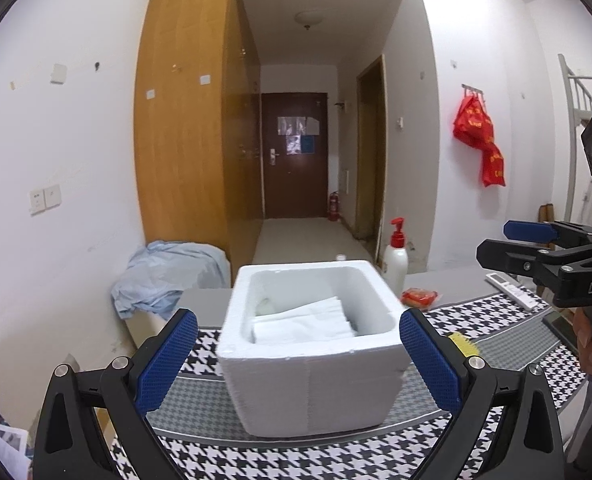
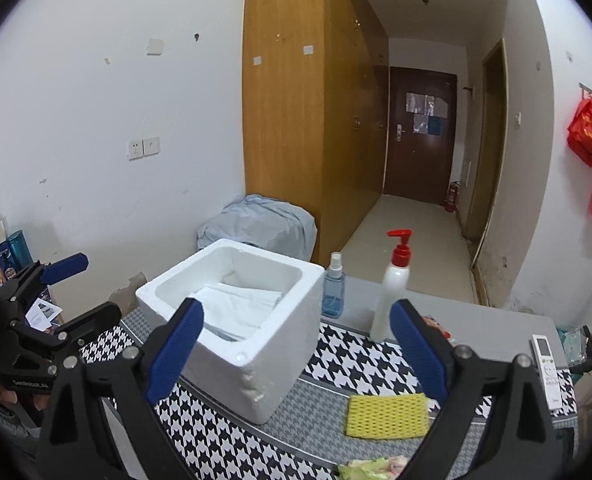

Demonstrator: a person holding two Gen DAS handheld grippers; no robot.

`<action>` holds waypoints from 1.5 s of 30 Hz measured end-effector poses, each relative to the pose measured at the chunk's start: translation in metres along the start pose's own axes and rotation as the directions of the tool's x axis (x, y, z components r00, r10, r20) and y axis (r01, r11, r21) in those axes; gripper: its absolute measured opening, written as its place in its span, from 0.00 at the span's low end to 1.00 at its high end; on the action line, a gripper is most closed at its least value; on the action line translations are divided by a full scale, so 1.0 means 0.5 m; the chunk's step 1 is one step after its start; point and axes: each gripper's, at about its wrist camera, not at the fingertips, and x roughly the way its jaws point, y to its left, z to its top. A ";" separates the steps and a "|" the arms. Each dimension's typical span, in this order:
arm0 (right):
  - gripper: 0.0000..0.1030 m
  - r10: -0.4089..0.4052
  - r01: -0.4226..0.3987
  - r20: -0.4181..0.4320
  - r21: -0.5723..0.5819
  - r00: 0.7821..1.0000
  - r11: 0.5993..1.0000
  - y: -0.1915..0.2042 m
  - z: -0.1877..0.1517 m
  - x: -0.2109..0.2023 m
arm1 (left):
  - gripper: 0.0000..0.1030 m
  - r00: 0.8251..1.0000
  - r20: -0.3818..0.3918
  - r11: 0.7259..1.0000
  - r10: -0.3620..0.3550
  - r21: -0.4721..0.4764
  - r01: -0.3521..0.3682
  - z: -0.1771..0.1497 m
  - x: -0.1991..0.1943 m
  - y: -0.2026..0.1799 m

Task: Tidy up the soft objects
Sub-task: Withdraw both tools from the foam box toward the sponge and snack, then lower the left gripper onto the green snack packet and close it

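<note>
White cloths [image 2: 235,308] lie folded inside the foam box [image 2: 279,344] on the checked mat [image 2: 360,364]; a yellow sponge [image 2: 387,416] lies beside it. Left gripper [image 1: 298,356] and right gripper [image 2: 296,348] both gape wide, empty.

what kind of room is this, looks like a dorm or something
Probably a dorm room or small flat. A tall wooden wardrobe lines a narrow hallway to a dark entry door, and a white bunk-bed ladder shows at the right edge.

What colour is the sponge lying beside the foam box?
Yellow sponge; clearest in the right wrist view.
</note>
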 end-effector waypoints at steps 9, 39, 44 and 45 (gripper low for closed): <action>0.98 -0.044 0.043 0.044 0.017 0.998 0.999 -0.025 -0.023 -0.057 | 0.99 0.999 0.003 0.998 -0.052 0.029 0.052 0.004 -0.001 -0.048; 0.99 -0.187 0.182 0.060 0.069 0.981 0.981 -0.086 -0.102 -0.149 | 0.99 0.981 0.023 0.978 -0.191 0.091 0.188 -0.005 -0.017 -0.156; 0.99 -0.205 0.202 0.039 0.081 0.978 0.976 -0.100 -0.120 -0.148 | 0.99 0.976 0.009 0.972 -0.216 0.099 0.215 -0.014 -0.008 -0.175; 0.99 -0.210 0.207 0.036 0.083 0.977 0.975 -0.101 -0.121 -0.148 | 0.99 0.975 0.006 0.970 -0.222 0.101 0.220 -0.015 -0.006 -0.178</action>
